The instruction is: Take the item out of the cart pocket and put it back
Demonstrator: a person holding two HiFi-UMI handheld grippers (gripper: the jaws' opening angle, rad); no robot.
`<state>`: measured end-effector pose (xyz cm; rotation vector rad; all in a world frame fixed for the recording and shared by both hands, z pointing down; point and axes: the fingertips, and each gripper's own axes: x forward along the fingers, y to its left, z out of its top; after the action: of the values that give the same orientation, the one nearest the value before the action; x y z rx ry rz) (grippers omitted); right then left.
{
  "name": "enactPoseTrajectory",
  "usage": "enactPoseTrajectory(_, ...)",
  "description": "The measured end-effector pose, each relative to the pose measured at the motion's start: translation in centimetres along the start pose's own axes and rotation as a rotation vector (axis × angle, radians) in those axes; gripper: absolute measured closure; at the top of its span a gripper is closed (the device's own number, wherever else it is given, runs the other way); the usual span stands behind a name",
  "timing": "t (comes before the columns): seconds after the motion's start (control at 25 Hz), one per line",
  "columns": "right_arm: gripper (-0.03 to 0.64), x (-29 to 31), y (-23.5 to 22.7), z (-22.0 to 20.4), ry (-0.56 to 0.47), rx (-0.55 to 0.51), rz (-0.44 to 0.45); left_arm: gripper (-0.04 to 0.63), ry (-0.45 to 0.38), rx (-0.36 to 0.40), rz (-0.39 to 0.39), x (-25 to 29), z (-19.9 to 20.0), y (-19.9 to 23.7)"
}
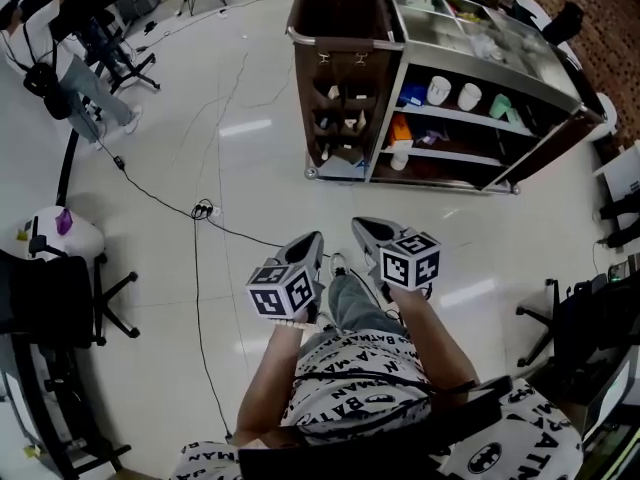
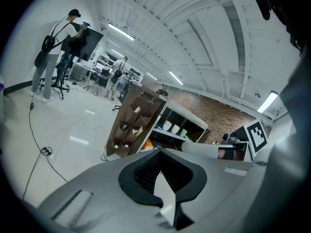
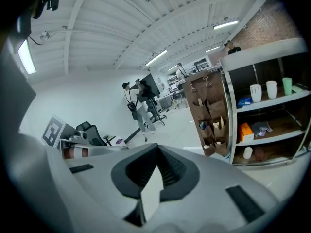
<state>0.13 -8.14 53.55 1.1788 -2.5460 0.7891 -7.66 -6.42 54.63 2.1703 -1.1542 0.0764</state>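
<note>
- Left tool (image 1: 315, 237), held low ahead of the person, has its jaws pressed together with nothing between them; its own view (image 2: 158, 152) shows the same.
- Right tool (image 1: 359, 223) is just beside it, apart from it. Its jaws are likewise pressed together and empty, as its own view (image 3: 156, 147) shows.
- Both tools point toward the cart (image 1: 342, 30), which stands well apart from them across a glossy white floor (image 1: 250, 168).
- Pockets (image 1: 338, 120) hang in rows on the cart's brown end panel, with small items (image 1: 352, 120) standing in them. Which one is the task's item cannot be told from here.
- White and green cups (image 1: 440, 90) stand on the cart's upper open shelf, to the right of the pockets.
- A black cable (image 1: 200, 211) trails over the floor to the left.
- A person (image 1: 75, 68) stands at far left, by an office chair.
</note>
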Motion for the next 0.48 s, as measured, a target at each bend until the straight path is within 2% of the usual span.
enactPoseTrajectory(0.28,0.617,3.1,-1.0,2.0,-0.007,-0.008,0.024,0.594,0.006,0.055,0.062,2.0,1.9,3.0)
enactPoseTrajectory(0.36,0.617,4.0,-2.0,3.1,-0.012,-0.006,0.024,0.576,0.011,0.067,0.072,3.6,3.1,3.9)
enactPoseTrajectory(0.48,0.617,5.4,-4.0,5.1,-0.026,0.000,0.017,0.513,0.025,0.090,0.085,6.6,5.1,5.3)
